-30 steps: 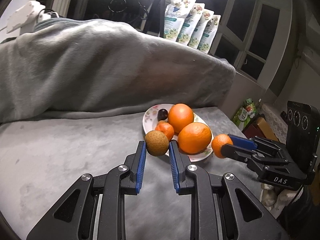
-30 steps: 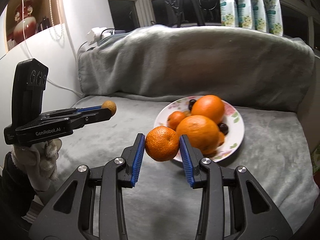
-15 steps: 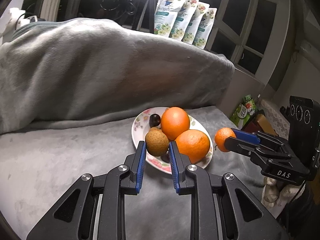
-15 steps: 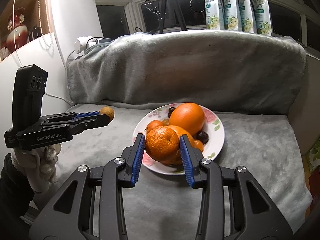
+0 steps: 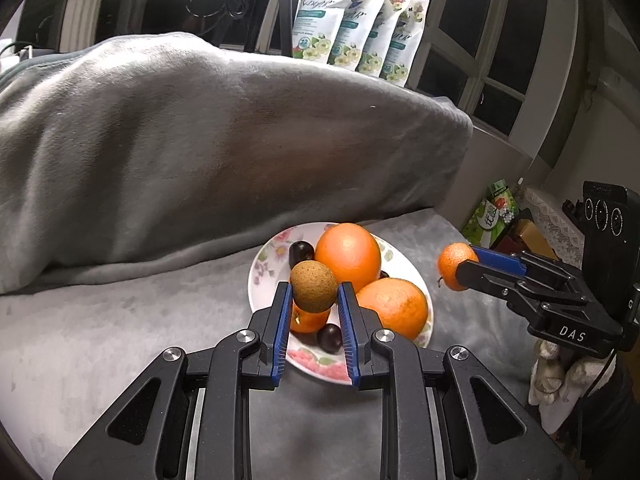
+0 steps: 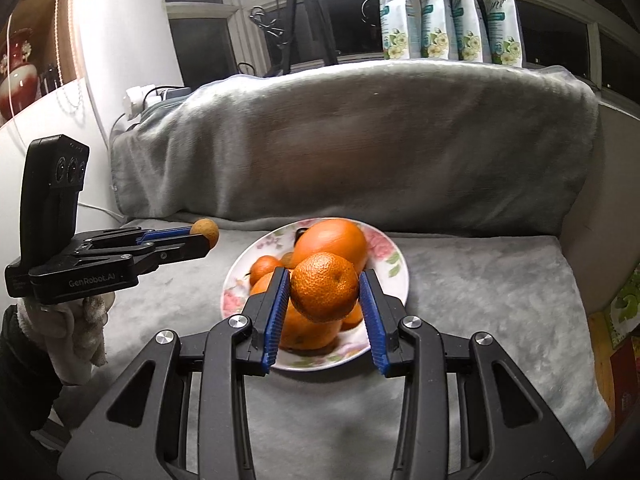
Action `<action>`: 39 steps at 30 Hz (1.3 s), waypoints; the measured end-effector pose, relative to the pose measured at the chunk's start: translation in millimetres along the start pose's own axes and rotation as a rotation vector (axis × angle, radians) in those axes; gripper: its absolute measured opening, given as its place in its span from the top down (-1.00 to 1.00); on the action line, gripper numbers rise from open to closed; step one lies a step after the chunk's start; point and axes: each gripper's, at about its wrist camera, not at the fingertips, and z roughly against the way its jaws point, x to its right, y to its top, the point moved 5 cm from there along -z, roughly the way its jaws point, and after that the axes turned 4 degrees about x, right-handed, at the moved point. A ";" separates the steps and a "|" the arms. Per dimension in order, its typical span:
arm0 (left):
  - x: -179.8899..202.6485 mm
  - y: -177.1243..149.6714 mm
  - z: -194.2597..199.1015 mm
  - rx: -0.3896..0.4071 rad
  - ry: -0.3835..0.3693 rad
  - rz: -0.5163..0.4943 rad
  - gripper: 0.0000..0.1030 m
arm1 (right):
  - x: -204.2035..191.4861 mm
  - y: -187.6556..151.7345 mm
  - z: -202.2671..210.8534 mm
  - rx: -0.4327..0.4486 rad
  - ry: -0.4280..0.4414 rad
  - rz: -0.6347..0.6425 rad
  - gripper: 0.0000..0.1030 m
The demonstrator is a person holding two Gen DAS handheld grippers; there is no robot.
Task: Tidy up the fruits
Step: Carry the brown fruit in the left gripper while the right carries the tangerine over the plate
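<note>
The left gripper (image 5: 313, 300) clamps a rough brown round fruit (image 5: 313, 286); the right gripper (image 6: 325, 298) pinches a dimpled orange mandarin (image 6: 324, 286) — both above the glossy floral ceramic plate (image 5: 260, 264).

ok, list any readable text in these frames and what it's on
"DAS": side of the right tool, seen from the left wrist.
"GenRobot.AI": side of the left tool, seen from the right wrist.
"72": badge on the leftmost of the floral pouches; the rest of their print is too blurred.
Green packet: characters, unreadable.
</note>
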 end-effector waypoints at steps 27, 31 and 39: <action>2.5 13.0 -44.0 -0.048 0.010 -0.014 0.58 | 40.5 -5.0 -44.7 -0.074 0.016 -0.079 0.27; 3.0 13.6 -46.3 -0.050 0.006 -0.018 0.58 | 41.1 -4.5 -47.1 -0.076 0.017 -0.081 0.27; 1.9 15.5 -48.4 -0.055 0.004 -0.015 0.58 | 40.6 -4.6 -49.1 -0.086 0.028 -0.087 0.27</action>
